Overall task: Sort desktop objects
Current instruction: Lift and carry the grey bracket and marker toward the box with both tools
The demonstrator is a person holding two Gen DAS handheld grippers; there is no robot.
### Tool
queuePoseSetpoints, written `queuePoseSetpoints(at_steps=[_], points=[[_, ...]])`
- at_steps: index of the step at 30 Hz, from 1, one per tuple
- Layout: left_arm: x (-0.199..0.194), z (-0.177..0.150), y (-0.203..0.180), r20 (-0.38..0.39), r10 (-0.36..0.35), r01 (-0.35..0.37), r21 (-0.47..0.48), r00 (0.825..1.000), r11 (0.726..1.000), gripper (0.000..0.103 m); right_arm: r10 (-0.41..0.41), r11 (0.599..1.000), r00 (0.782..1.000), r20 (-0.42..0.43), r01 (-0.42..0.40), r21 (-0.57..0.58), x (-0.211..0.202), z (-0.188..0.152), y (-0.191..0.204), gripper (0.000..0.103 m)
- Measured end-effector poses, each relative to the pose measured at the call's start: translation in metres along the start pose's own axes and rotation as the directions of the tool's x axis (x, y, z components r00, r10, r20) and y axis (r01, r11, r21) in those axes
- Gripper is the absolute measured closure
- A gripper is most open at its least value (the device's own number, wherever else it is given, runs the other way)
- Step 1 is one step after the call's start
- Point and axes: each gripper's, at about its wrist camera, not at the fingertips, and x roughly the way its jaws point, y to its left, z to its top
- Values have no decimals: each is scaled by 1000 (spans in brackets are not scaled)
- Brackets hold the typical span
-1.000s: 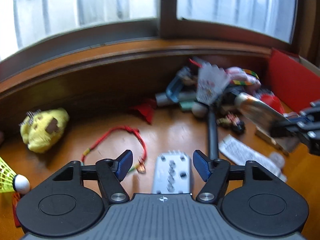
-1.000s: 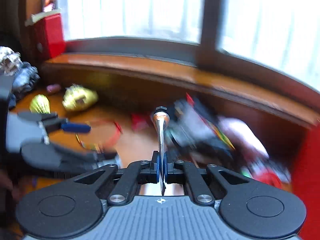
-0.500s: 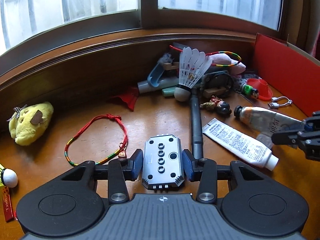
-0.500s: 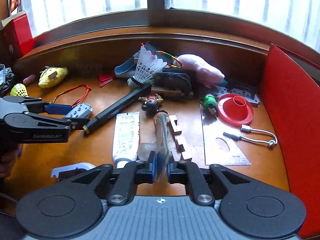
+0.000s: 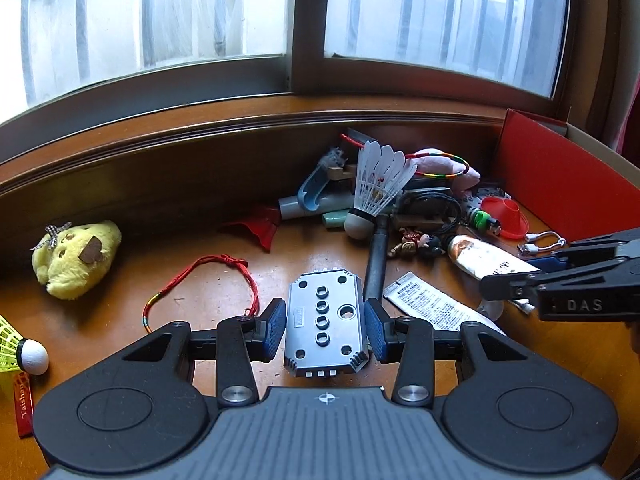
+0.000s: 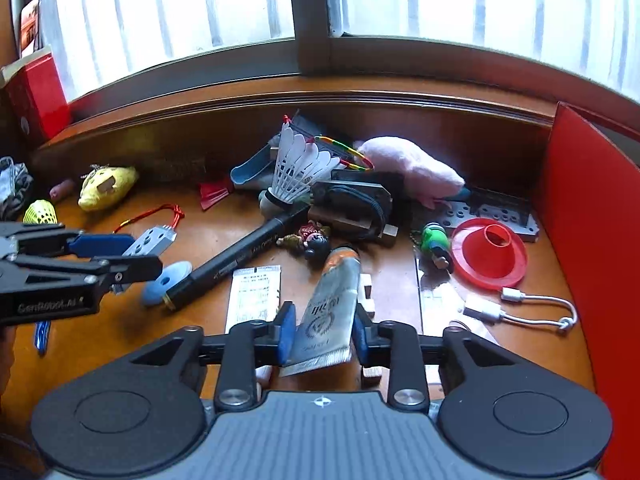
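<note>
Most clutter lies unsorted in a heap at twelve o'clock on the brown wooden desk [image 5: 208, 292]. The left gripper [image 5: 325, 332] straddles a flat grey metal block with round holes [image 5: 326, 318], pads spread and apparently not touching it. The right gripper [image 6: 320, 330] brackets a crumpled silver cream tube [image 6: 332, 304]; whether its pads touch the tube is unclear. The tube's tail hides the desk beneath.

The left gripper [image 5: 325, 330] straddles a grey metal block [image 5: 326, 320], pads apart from its sides. A red cord [image 5: 208, 280] lies just left, a black marker [image 5: 376, 264] just right.
</note>
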Motion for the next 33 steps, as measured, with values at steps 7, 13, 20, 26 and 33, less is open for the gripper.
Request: queuePoseSetpoints(at_steps=[7, 13, 20, 26, 33], points=[[1, -1, -1, -1, -5, 5, -10, 1000, 1000, 60, 45, 995, 999, -15, -43, 89, 17, 6, -13, 68], [-6, 2, -4, 13, 9, -8, -14, 1000, 1000, 60, 40, 992, 999, 29, -43, 116, 20, 12, -17, 98], [-27, 2, -14, 49, 23, -21, -29, 999, 999, 60, 56, 988, 995, 78, -67, 141, -5, 3, -16, 98], [-42, 4, -31, 69, 32, -31, -16, 997, 999, 60, 125, 956, 983, 138, -156, 248, -36, -6, -30, 98], [-51, 10, -56, 83, 60, -58, -19, 995, 998, 60, 160, 950, 970, 183, -201, 239, -66, -14, -38, 98]])
